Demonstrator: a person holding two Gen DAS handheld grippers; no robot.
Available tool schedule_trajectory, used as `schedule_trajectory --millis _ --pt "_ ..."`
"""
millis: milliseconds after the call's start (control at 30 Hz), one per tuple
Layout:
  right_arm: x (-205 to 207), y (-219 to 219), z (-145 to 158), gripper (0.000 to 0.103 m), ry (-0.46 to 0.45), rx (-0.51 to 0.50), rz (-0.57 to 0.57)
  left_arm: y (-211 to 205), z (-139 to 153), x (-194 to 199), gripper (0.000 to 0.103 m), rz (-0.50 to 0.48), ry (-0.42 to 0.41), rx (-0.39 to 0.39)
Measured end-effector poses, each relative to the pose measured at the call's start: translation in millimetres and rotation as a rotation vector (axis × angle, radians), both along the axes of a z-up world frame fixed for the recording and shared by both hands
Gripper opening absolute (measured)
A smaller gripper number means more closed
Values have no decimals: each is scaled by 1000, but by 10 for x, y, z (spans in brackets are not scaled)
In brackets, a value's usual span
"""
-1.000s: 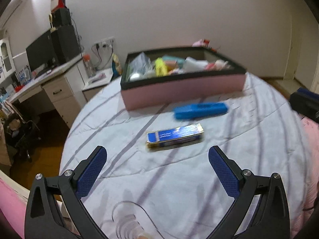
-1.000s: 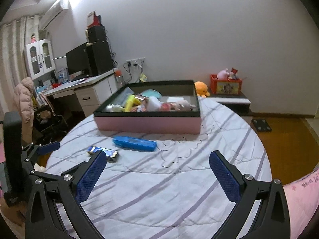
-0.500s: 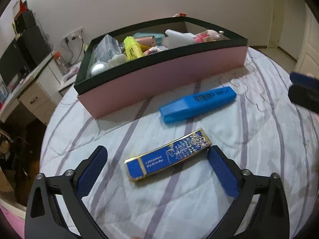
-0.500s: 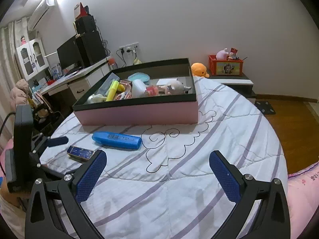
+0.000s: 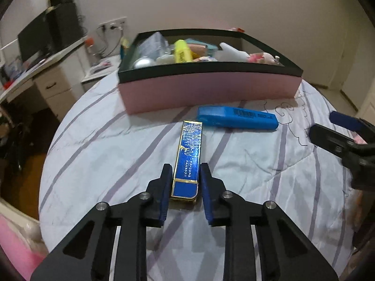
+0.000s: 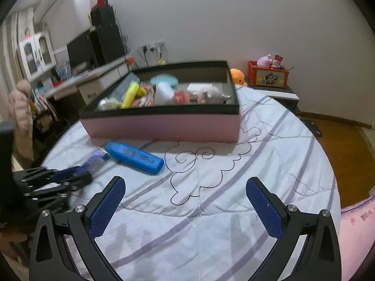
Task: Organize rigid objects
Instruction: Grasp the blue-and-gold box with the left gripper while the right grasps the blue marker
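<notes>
We have the left gripper clamped on the near end of the slim blue box with gold trim, its pads pressed to the two long sides. The box lies flat on the striped bedspread, low in the middle of the left wrist view. Its long axis runs straight up the frame, the far end pointing at the pink storage box in the upper middle and ending just beside the cap end of the blue marker. That marker lies crosswise in front of the pink box.

We judge the blue box to be light and stiff, with a glossy foil face that could slip. A hold across the narrow width suits it, though gripping so near one end may let the far end droop when lifted.

Our right gripper hangs over bare bedspread at the bottom of its view, jaws wide apart with nothing between them, and the marker sits up and to the left of it
</notes>
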State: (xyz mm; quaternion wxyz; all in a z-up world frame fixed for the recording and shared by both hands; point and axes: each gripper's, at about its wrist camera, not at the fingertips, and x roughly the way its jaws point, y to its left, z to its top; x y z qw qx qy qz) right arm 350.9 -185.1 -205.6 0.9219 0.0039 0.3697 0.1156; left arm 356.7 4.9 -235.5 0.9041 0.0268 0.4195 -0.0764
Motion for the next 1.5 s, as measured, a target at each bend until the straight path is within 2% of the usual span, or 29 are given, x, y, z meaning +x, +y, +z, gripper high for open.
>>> schedule_trajectory --millis 167,300,367,500,533,600,633,700,833,933,1067,1167,1233,1300,1367,1500 --pt "248 269 -120 103 57 -106 70 29 -17 -149 24 52 7 -14" --pt "398 536 -176 103 64 -197 135 30 -17 -154 25 59 8 -17" --pt "464 642 -192 103 51 -211 175 38 -19 -126 34 63 5 -23" --pt "586 764 -273 102 90 -216 243 51 -30 -59 50 45 10 -37" --pt "599 754 -269 99 92 -190 252 56 -30 -42 55 43 11 -39" --pt "602 732 -265 72 99 -161 264 70 -32 -15 58 46 16 -44" --pt "583 725 -258 65 99 -148 270 73 -35 -11 60 43 16 -45" --pt "529 725 -256 45 101 -140 283 68 -36 2 62 47 19 -39" --pt "342 679 -239 36 109 -145 244 47 -37 18 71 63 18 -10" --pt "145 570 -242 25 112 -147 172 60 -35 11 72 77 17 -7" --pt "-140 344 -236 24 119 -99 74 71 -43 28 76 87 19 -6" --pt "-288 279 -224 26 95 -75 56 30 -58 74 82 74 31 10" --pt "-235 273 -210 26 96 -59 51 10 -64 106 82 73 34 19" --pt "-129 269 -188 35 93 -50 54 6 -64 132 82 77 34 15" --pt "-24 314 -191 38 99 -52 70 11 -91 175 91 79 49 11" --pt "117 352 -253 38 118 -81 85 4 -107 173 92 72 52 7"
